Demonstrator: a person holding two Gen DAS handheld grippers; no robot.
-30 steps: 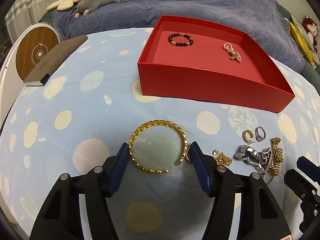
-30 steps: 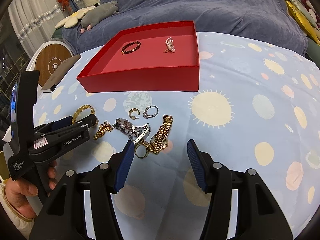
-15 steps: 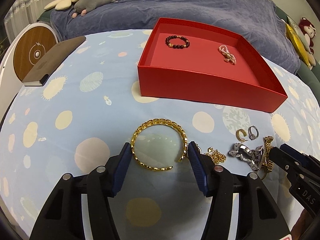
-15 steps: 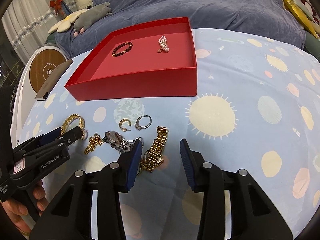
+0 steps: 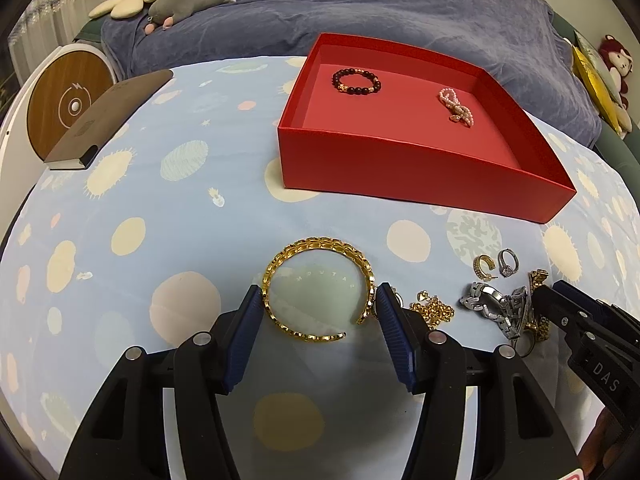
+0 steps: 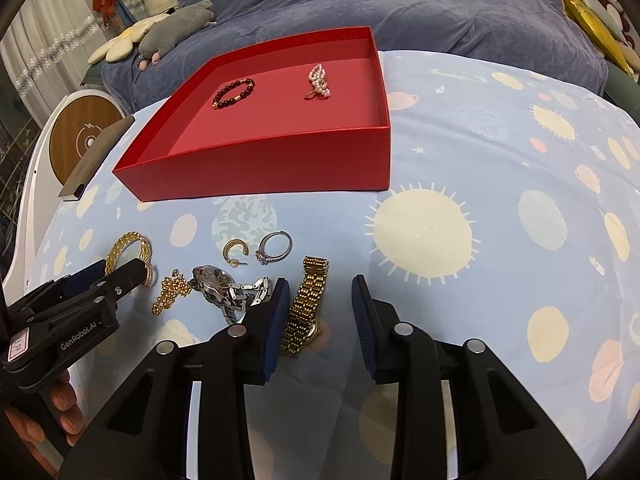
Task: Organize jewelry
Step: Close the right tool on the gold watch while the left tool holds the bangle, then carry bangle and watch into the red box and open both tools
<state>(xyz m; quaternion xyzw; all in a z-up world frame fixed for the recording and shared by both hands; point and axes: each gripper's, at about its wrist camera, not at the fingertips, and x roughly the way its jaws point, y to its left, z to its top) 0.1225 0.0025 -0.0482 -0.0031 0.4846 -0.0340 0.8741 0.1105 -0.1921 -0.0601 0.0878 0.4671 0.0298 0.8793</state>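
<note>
- Left wrist view: left gripper (image 5: 320, 304) pointed steeply down at the tablecloth (image 5: 120, 200); its blue pads sat against both outer sides of the gold cuff bracelet (image 5: 320, 288) at lower centre, pinching it.
- Faint lettering on the cloth inside the cuff was not legible.
- Red box (image 5: 420, 172) sat at upper centre-right, with a dark bead bracelet (image 5: 356, 82) and a pearl piece (image 5: 456, 106) inside.
- "DAS" was readable on the other gripper's body at the lower right edge.
- Right wrist view: a hand (image 6: 44, 416) at lower left held the gripper marked "GenRobot.AI".
- Right gripper (image 6: 318, 292) angled down at lower centre, jaws closing; gold watch (image 6: 306, 306) lay between them, just beside the left pad, clear of the right pad.
- Silver watch (image 6: 224, 284), gold chain (image 6: 170, 290), hoop earring (image 6: 236, 250) and ring (image 6: 274, 246) lay left of it.
</note>
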